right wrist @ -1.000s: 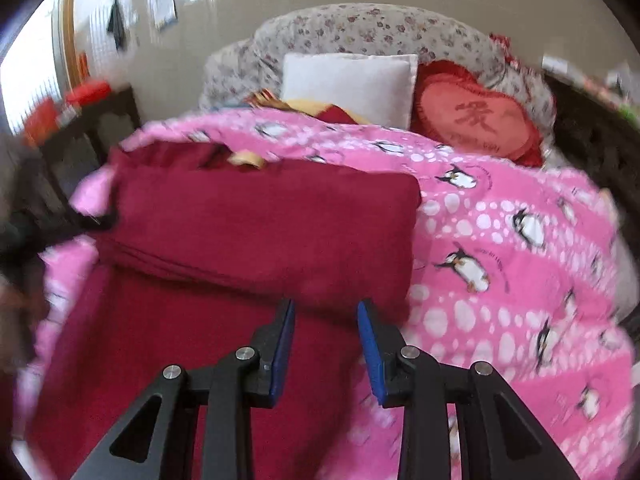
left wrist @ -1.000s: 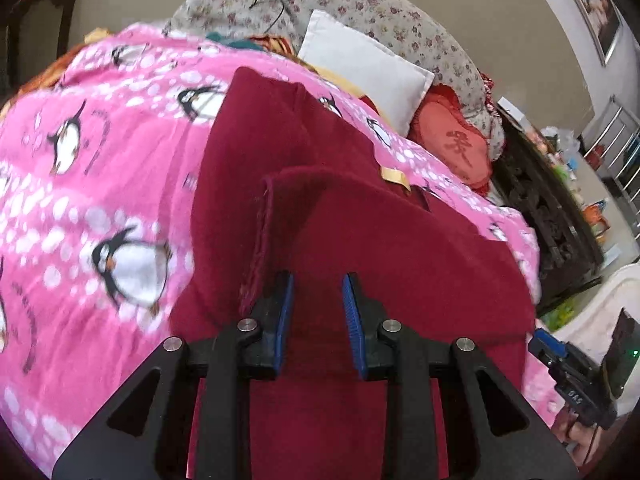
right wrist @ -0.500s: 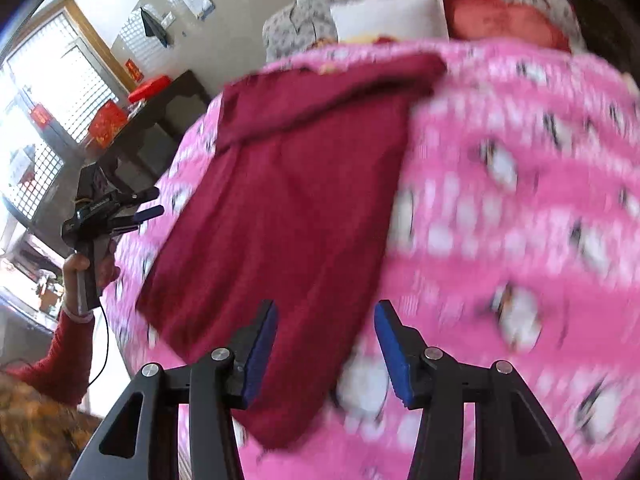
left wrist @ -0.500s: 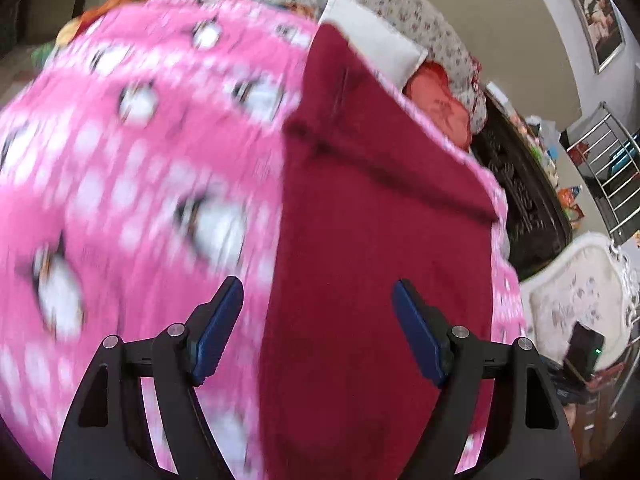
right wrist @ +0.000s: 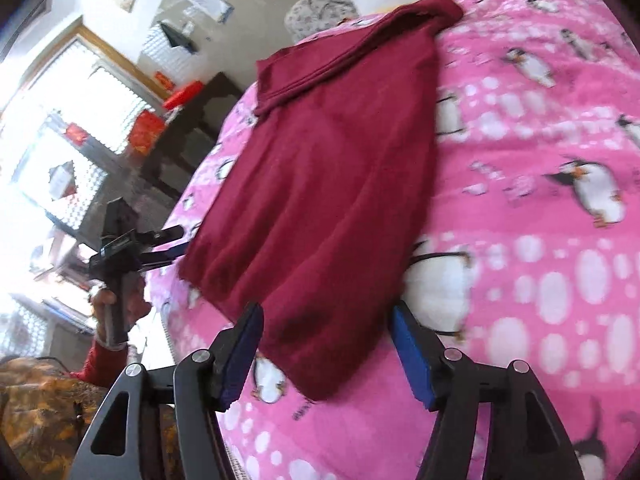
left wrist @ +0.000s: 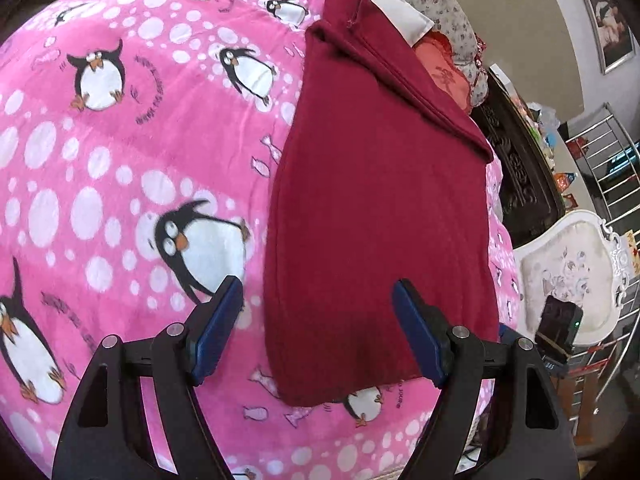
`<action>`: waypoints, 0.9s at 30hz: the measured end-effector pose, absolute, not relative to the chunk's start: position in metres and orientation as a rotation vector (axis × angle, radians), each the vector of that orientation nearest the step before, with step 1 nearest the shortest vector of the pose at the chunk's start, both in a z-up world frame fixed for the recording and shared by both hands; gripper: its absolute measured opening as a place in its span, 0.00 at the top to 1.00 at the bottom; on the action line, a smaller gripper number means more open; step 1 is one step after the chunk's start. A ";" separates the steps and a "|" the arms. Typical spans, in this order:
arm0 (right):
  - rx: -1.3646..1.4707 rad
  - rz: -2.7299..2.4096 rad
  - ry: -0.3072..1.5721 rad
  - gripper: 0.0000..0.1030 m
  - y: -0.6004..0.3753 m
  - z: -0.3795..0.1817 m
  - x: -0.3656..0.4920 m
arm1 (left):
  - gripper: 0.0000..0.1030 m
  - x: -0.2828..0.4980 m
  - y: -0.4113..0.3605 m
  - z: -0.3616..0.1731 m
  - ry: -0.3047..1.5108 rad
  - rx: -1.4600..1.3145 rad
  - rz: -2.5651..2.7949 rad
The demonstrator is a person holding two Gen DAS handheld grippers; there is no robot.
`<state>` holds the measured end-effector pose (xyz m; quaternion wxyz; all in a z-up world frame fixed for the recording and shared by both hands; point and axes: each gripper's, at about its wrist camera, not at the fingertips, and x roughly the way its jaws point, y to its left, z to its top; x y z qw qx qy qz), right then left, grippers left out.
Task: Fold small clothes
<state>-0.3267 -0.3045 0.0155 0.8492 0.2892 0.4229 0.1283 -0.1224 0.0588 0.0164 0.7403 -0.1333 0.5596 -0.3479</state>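
A dark red garment (left wrist: 380,208) lies flat on the pink penguin blanket (left wrist: 120,152), its far end folded over near the pillows. It also shows in the right wrist view (right wrist: 328,184). My left gripper (left wrist: 318,332) is open and empty, above the garment's near left corner. My right gripper (right wrist: 326,350) is open and empty, above the near right corner of the hem. The left gripper shows in the right wrist view (right wrist: 160,246), held in a hand beside the bed.
A white pillow (left wrist: 396,8), a floral cushion (left wrist: 444,8) and a red cushion (left wrist: 444,76) lie at the bed head. Dark carved furniture (left wrist: 520,184) and a white chair (left wrist: 568,272) stand to the right of the bed. A dark side table (right wrist: 188,136) stands left.
Both grippers opened and let go of the garment's folded part, then drew back toward the near hem. The garment now lies flat with its fold at the far end.
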 end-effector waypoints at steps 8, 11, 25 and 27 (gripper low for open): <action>0.690 0.341 0.824 0.39 -0.299 0.003 -0.313 | 0.14 -0.127 0.051 0.013 1.243 -0.285 -0.809; 0.704 0.352 0.807 0.41 -0.299 0.003 -0.312 | 0.12 -0.124 0.050 0.013 1.260 -0.302 -0.829; 0.677 0.443 0.701 0.87 -0.295 0.041 -0.296 | 0.88 -0.122 0.026 0.037 1.248 -0.159 -0.943; 0.662 0.464 0.658 0.87 -0.299 0.060 -0.288 | 0.88 -0.113 0.025 0.060 1.176 -0.185 -0.987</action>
